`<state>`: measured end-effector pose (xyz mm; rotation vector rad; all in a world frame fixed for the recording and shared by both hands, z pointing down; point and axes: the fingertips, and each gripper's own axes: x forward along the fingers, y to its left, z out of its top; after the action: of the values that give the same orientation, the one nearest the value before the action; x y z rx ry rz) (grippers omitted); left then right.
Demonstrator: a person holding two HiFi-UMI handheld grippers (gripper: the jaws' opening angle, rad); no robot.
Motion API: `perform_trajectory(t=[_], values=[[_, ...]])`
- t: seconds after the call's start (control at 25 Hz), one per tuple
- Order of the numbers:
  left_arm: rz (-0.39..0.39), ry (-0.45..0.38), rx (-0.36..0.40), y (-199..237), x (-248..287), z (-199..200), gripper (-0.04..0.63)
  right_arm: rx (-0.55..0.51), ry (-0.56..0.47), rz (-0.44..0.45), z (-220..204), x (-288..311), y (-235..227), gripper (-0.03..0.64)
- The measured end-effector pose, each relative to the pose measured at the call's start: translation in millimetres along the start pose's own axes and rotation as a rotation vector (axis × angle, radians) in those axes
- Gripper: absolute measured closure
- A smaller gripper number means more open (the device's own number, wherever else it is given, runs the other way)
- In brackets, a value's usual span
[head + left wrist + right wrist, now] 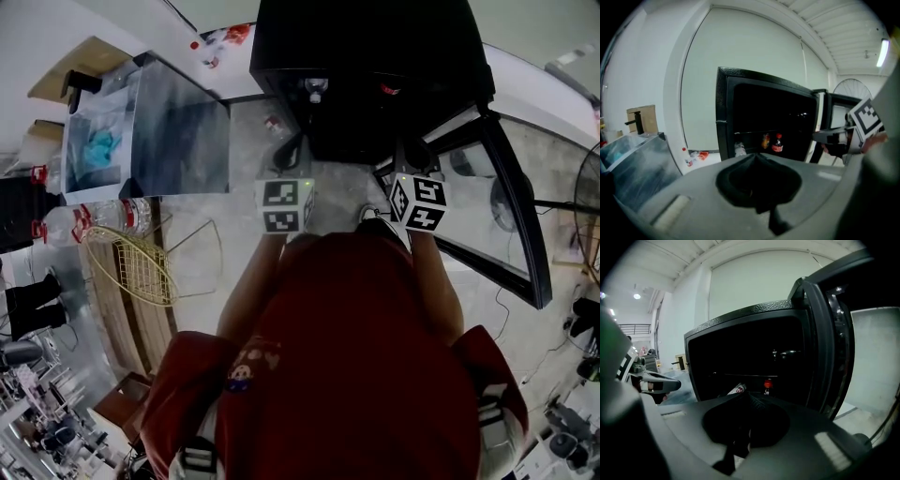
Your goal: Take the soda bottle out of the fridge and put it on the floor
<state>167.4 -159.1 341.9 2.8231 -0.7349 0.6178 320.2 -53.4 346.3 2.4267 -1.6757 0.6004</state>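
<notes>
Grey concrete floor (337,192) fronts the open black fridge (375,56).

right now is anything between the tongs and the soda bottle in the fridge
Nothing visible. The fridge door is swung open, and the soda bottle stands inside with clear space toward the left tongs and right tongs.
</notes>
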Motion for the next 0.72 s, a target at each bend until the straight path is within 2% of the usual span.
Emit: perform_trajectory(t=[0.48, 0.64, 0.72], values=[[-0.008, 0.010, 0.010, -6.9, 13.2, 1.8, 0.595, 0.014, -0.011, -0.006, -5.8, 37.4, -18.2, 0.614], [-0.013, 0.014, 0.018, -8.5, 15.7, -0.2, 0.595, -0.019, -0.045, -0.026, -6.1, 54.7, -24.0, 0.594], [-0.014, 0.019, 0.018, -9.2, 16.6, -2.0, 0.595, -0.025, -0.058, -0.029, -5.2, 64.0, -27.0, 0.557]])
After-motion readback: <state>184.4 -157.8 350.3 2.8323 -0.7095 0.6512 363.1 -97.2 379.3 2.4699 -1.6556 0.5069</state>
